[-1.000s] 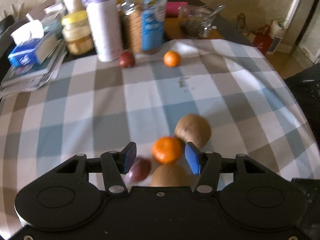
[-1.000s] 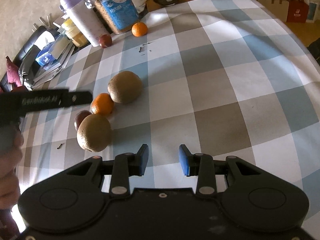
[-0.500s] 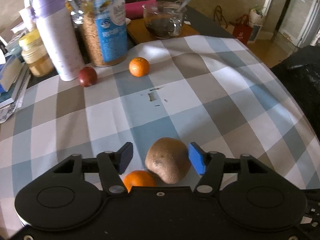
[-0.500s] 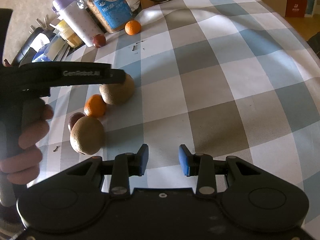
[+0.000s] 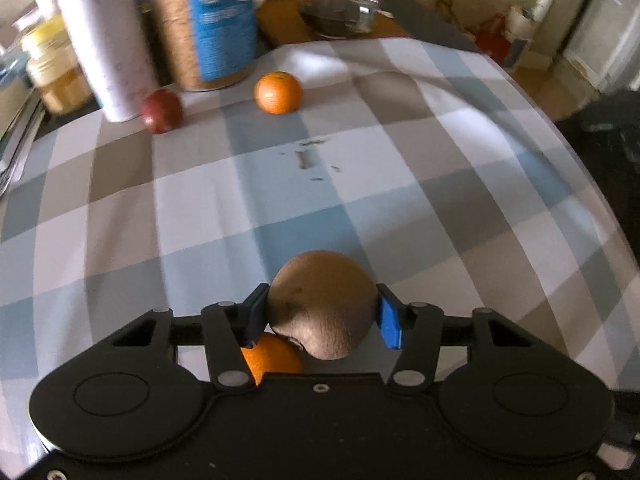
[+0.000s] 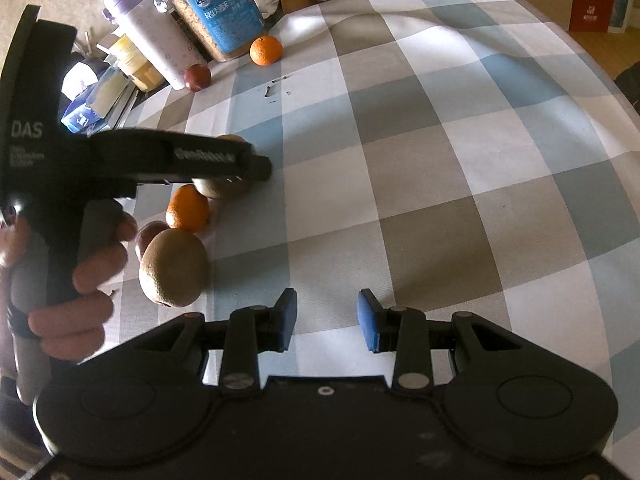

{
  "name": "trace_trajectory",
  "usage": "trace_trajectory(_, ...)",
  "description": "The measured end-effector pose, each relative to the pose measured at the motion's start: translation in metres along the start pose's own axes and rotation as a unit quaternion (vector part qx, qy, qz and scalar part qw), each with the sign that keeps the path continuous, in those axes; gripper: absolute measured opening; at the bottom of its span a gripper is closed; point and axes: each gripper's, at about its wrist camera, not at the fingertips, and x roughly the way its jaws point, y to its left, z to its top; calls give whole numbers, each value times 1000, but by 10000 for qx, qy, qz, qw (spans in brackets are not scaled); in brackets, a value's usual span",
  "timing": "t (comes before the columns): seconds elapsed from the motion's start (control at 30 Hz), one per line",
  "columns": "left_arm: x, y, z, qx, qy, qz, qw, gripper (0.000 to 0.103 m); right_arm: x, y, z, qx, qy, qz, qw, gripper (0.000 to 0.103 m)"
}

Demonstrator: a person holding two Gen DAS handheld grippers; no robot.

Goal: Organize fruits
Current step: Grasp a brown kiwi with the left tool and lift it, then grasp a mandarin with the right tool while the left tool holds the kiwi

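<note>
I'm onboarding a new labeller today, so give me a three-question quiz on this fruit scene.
1. True or false: the right gripper holds a fruit.
2. What sits between the left gripper pads?
A. orange
B. kiwi
C. red fruit
3. Fill in: beside the far orange, near the white bottle, lies a ____ fruit.

Key:
1. False, it is open.
2. B, the kiwi.
3. Red fruit.

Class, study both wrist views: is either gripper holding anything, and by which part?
The left gripper clamps a brown fuzzy kiwi across its sides. The right gripper is open, holding nothing.
</note>
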Motion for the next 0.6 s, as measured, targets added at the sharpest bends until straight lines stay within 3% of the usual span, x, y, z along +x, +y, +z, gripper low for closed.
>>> trace_trajectory(0.4,-40,82,-13,-989,-274,397,9939,59,9,14,6,20,35,-1,10000,37)
trace_trajectory(0.6,-46,116,-37,-1378,-343,779,9868,59,11,25,8,30,62,-49,10000,37)
